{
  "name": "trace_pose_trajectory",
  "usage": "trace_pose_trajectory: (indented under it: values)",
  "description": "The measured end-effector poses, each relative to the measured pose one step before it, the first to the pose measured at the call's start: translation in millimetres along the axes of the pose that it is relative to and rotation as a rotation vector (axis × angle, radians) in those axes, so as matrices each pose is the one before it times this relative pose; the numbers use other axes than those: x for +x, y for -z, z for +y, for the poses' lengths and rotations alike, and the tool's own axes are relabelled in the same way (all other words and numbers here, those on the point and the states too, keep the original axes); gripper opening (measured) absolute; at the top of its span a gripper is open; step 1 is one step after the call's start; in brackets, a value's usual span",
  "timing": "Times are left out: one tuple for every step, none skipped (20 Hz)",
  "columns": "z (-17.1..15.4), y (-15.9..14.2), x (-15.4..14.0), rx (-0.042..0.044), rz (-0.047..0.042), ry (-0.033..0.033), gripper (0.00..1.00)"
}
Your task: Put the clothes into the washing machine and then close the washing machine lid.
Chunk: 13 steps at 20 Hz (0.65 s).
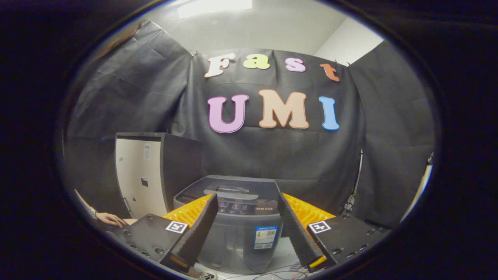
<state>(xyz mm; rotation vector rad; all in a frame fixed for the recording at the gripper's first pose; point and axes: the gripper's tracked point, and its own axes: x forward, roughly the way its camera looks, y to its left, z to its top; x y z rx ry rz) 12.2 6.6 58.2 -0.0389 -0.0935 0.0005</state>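
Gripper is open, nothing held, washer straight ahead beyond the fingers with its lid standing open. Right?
One thing is off: the gripper view shows the washer with its lid down flat, not standing open. The rest holds: the gripper is open, holds nothing, and the washer sits beyond the fingers.

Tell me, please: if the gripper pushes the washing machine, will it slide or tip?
Probably neither. The washing machine looks bulky and squat, standing wide on the floor, so likely heavy. The open gripper holds nothing; its fingers might skid off the smooth casing.

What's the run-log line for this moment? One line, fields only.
gripper: open, holding nothing | washing machine: ahead between the fingers, lid down | cabinet: beside the machine | hand: near the cabinet's foot
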Motion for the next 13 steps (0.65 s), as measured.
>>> trace_pose_trajectory:
  values:
    - [3.42,10.02,-2.67,0.01118,0.01248,-0.01204,0.97]
    - [1.91,7.02,-1.87,0.00641,0.0106,-0.01242,0.97]
    - [1.42,5.01,-3.02,0.00449,0.01045,-0.01159,0.97]
    - [0.84,5.19,-1.34,0.00392,0.00853,-0.01135,0.97]
    - [0.62,5.12,-0.33,0.00619,0.00888,-0.01128,0.97]
    - [2.04,1.92,0.05,0.01286,-0.00233,-0.01235,0.97]
    - [1.1,0.47,0.53,0.00901,-0.00572,-0.00673,0.97]
    - [0.39,1.9,-0.29,0.00907,-0.0011,-0.00509,0.97]
    - [2.09,3.04,-0.04,0.00451,-0.00289,-0.00674,0.97]
    - [3.43,0.7,-1.0,0.00008,-0.00397,-0.01227,0.97]
    - [1.98,0.32,0.08,-0.00294,-0.00358,-0.00609,0.97]
    - [0.44,-1.41,-1.07,-0.00464,-0.00803,-0.00231,0.97]
    - [-1.05,-1.45,-1.08,-0.00258,-0.0102,0.00359,0.97]
